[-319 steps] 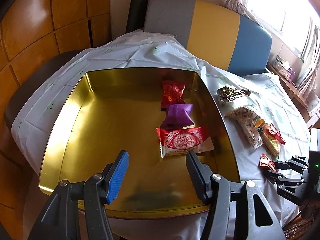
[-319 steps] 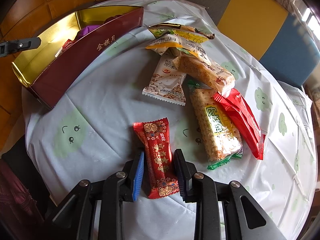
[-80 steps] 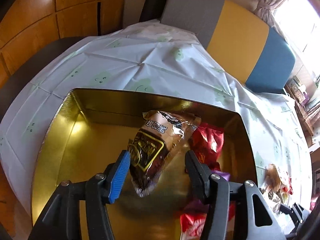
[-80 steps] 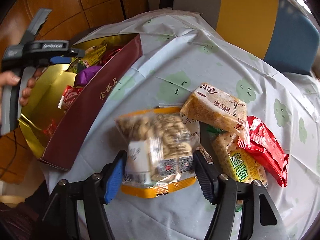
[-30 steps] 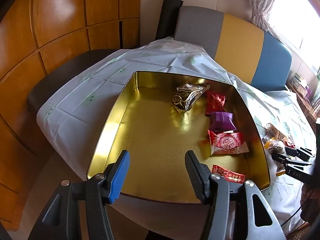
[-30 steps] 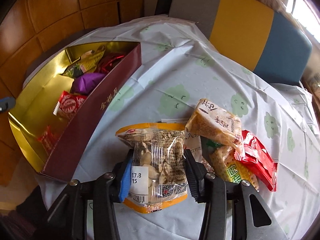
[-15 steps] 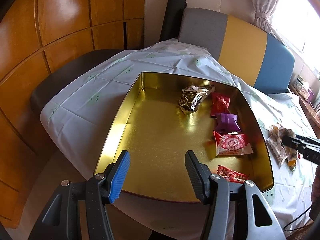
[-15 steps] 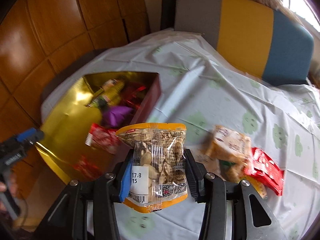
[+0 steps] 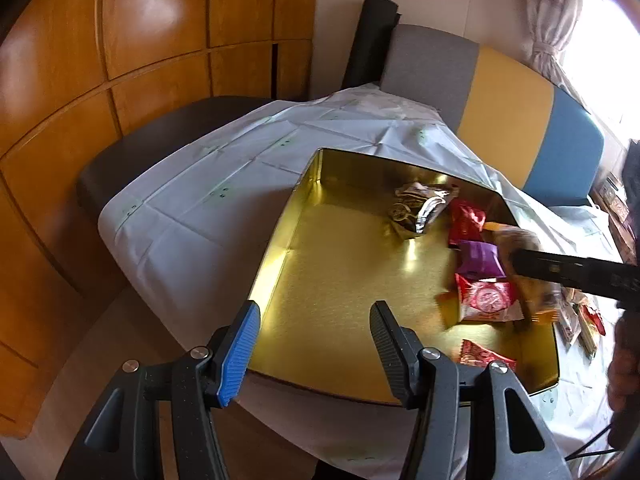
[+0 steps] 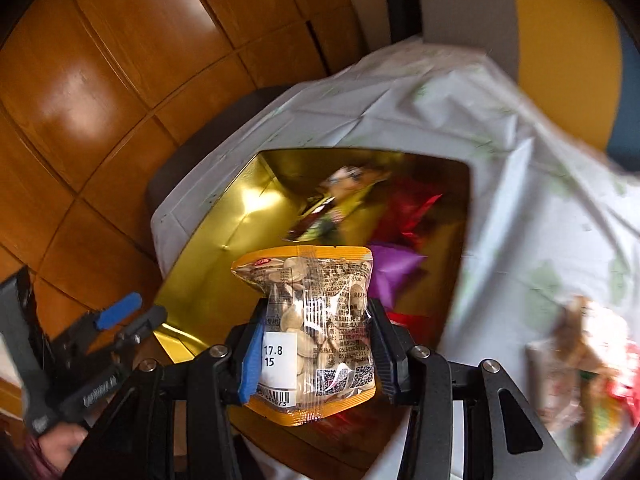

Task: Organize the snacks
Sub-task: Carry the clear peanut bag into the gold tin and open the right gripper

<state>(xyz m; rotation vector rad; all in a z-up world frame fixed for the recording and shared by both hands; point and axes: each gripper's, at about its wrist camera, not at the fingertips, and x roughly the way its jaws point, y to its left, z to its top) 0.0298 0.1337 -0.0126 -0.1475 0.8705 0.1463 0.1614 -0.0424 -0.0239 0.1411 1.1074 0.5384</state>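
The left gripper point(image 9: 314, 344) hangs at the near edge of the gold tin point(image 9: 276, 240), jaws apart and empty. Over the tin's right side, the right gripper point(image 10: 316, 354) has its jaws clamped on a bag of nuts point(image 10: 310, 320).

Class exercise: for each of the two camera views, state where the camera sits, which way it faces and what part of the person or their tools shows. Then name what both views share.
Left wrist: sits on the open left gripper, facing down at the gold tin; the right gripper enters from the right.
Right wrist: sits on the right gripper, shut on a seed packet above the tin; the left gripper and a hand show lower left.
Shared: the tin, the purple snack, both grippers.
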